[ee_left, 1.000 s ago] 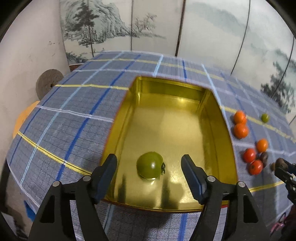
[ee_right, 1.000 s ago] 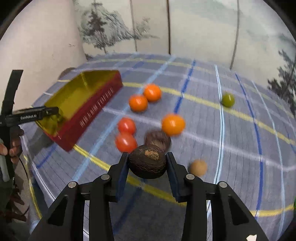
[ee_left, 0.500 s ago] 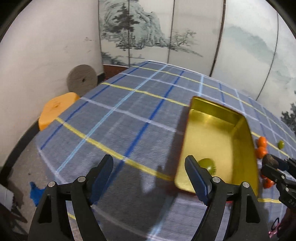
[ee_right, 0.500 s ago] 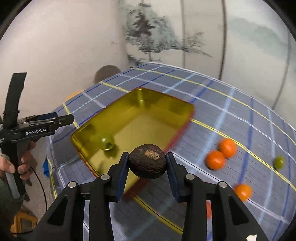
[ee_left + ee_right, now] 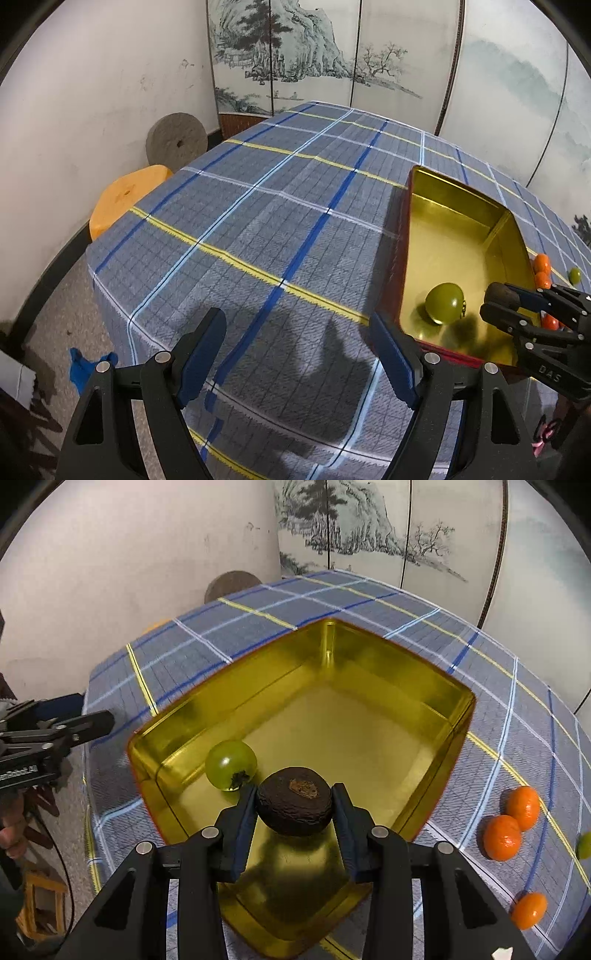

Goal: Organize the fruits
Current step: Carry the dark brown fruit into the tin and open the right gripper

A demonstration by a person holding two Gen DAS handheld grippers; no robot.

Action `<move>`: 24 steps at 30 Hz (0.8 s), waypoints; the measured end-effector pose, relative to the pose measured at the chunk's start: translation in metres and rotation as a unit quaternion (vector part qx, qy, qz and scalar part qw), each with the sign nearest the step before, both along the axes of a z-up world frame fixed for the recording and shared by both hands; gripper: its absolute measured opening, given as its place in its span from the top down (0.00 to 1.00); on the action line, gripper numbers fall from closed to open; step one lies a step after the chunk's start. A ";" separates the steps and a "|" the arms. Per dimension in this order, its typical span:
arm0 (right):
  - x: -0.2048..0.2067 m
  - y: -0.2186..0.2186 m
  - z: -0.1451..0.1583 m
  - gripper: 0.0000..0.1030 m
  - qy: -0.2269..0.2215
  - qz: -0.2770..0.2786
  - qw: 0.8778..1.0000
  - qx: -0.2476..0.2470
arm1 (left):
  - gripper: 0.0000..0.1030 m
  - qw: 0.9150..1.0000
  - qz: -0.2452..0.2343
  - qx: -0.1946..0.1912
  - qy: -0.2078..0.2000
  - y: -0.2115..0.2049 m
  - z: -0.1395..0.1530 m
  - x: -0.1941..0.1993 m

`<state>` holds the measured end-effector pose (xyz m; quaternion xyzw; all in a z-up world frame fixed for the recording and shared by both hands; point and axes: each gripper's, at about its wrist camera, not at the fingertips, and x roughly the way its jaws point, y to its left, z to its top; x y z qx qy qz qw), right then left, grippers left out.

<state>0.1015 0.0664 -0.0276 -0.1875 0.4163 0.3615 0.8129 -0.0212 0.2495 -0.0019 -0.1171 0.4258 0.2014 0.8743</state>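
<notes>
My right gripper (image 5: 294, 805) is shut on a dark brown wrinkled fruit (image 5: 294, 800) and holds it above the near part of the gold tin (image 5: 447, 686). A green tomato (image 5: 230, 764) lies inside the tin, just left of the held fruit. In the left wrist view the tin (image 5: 461, 195) stands at the right with the green tomato (image 5: 444, 303) in it, and the right gripper (image 5: 498, 300) reaches in over it with the fruit. My left gripper (image 5: 299, 350) is open and empty over the plaid cloth, left of the tin.
Orange mandarins (image 5: 502, 837) and a small green fruit (image 5: 584, 845) lie on the plaid tablecloth (image 5: 258, 229) right of the tin. An orange stool (image 5: 125, 199) and a grey stone disc (image 5: 176, 139) stand by the wall beyond the table's left edge.
My right gripper carried the dark fruit left from the loose fruits to above the tin. My left gripper pulled back and swung left, away from the tin and the green tomato.
</notes>
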 end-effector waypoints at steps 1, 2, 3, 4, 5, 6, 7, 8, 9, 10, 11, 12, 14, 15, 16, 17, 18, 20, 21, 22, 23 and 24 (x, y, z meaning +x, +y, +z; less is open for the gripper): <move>0.001 0.001 -0.003 0.64 0.000 0.000 1.000 -0.005 | 0.22 1.000 0.001 0.000 0.000 0.000 0.000 0.000; 0.002 0.003 -0.005 0.64 0.001 0.001 1.000 -0.009 | 0.22 1.000 0.002 0.000 0.000 0.001 0.000 0.000; 0.003 0.003 -0.007 0.64 0.002 0.001 1.000 -0.012 | 0.22 1.000 0.003 0.000 0.001 0.001 0.000 0.000; 0.004 0.004 -0.009 0.64 0.001 0.000 1.000 -0.016 | 0.22 1.000 0.003 0.001 0.001 0.002 0.000 0.000; 0.003 0.006 -0.009 0.64 -0.005 0.002 1.000 -0.020 | 0.22 1.000 0.004 0.002 0.000 0.002 0.001 -0.001; 0.004 0.007 -0.010 0.64 -0.008 0.002 1.000 -0.025 | 0.22 1.000 0.004 0.003 0.000 0.002 0.001 -0.001; 0.004 0.008 -0.011 0.64 -0.009 0.003 1.000 -0.026 | 0.22 1.000 0.005 0.003 0.001 0.002 0.002 -0.002; 0.005 0.008 -0.011 0.64 -0.007 0.004 1.000 -0.026 | 0.22 1.000 0.006 0.003 0.001 0.002 0.002 -0.002; 0.005 0.009 -0.011 0.64 -0.007 0.005 1.000 -0.027 | 0.22 1.000 0.006 0.002 0.001 0.003 0.001 -0.002; 0.005 0.009 -0.011 0.64 -0.007 0.005 1.000 -0.028 | 0.22 1.000 0.007 0.002 0.001 0.003 0.001 -0.003; 0.006 0.010 -0.012 0.64 -0.007 0.006 1.000 -0.029 | 0.22 1.000 0.007 0.002 0.002 0.004 0.001 -0.003; 0.006 0.010 -0.012 0.64 -0.008 0.006 0.999 -0.030 | 0.22 1.000 0.008 0.001 0.002 0.005 0.000 -0.003; 0.007 0.011 -0.013 0.64 -0.009 0.007 0.999 -0.034 | 0.22 1.000 0.011 -0.002 0.003 0.006 0.000 -0.003; 0.008 0.012 -0.013 0.63 -0.009 0.007 0.999 -0.037 | 0.22 1.000 0.012 -0.003 0.004 0.006 0.000 -0.004; 0.008 0.012 -0.013 0.63 -0.011 0.007 0.999 -0.038 | 0.22 1.000 0.013 -0.005 0.004 0.007 -0.001 -0.004; 0.008 0.013 -0.013 0.63 -0.012 0.006 0.999 -0.039 | 0.22 1.000 0.013 -0.006 0.004 0.007 -0.001 -0.004; 0.008 0.013 -0.014 0.63 -0.012 0.005 0.999 -0.040 | 0.22 1.000 0.014 -0.007 0.005 0.007 -0.001 -0.004; 0.008 0.013 -0.014 0.63 -0.013 0.004 0.999 -0.040 | 0.22 1.000 0.015 -0.008 0.007 0.008 -0.003 -0.004; 0.008 0.014 -0.014 0.63 -0.013 0.004 0.999 -0.040 | 0.22 1.000 0.015 -0.009 0.008 0.008 -0.003 -0.004; 0.008 0.014 -0.014 0.63 -0.013 0.004 0.999 -0.040 | 0.22 1.000 0.015 -0.010 0.008 0.008 -0.004 -0.004; 0.008 0.014 -0.014 0.63 -0.013 0.004 0.999 -0.040 | 0.22 1.000 0.015 -0.011 0.008 0.007 -0.005 -0.004; 0.008 0.014 -0.014 0.63 -0.013 0.004 0.999 -0.040 | 0.22 1.000 0.014 -0.011 0.008 0.007 -0.005 -0.004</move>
